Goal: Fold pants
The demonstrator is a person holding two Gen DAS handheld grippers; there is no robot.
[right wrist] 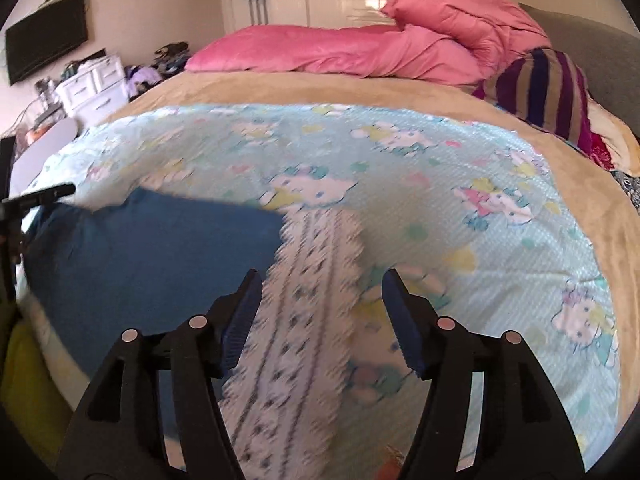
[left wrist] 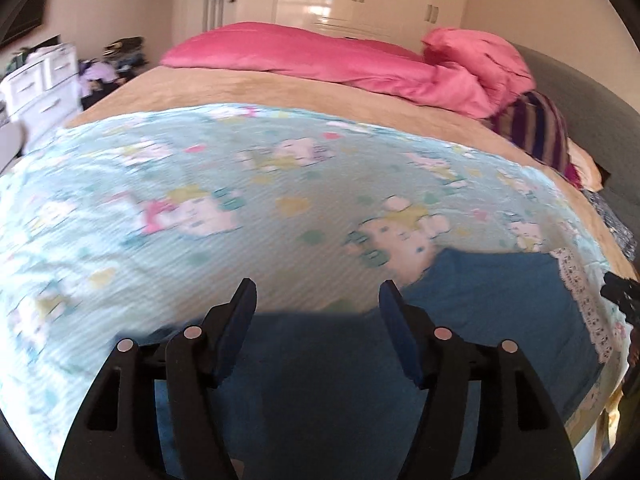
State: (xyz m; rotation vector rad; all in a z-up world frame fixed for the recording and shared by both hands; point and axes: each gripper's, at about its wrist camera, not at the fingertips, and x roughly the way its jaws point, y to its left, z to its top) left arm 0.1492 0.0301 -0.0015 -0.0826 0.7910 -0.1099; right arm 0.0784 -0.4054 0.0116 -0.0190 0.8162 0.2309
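Both the left gripper (left wrist: 318, 300) and right gripper (right wrist: 322, 292) hover with jaws apart and empty above the blue pants (left wrist: 480, 300), which lie flat on the cartoon-print blanket (left wrist: 240, 184), apparently released for folding.

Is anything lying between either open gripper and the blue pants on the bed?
Nothing visible does. The left gripper hangs open over the blue pants, the right gripper open over their lace-patterned edge; only the cartoon-print blanket lies around them.
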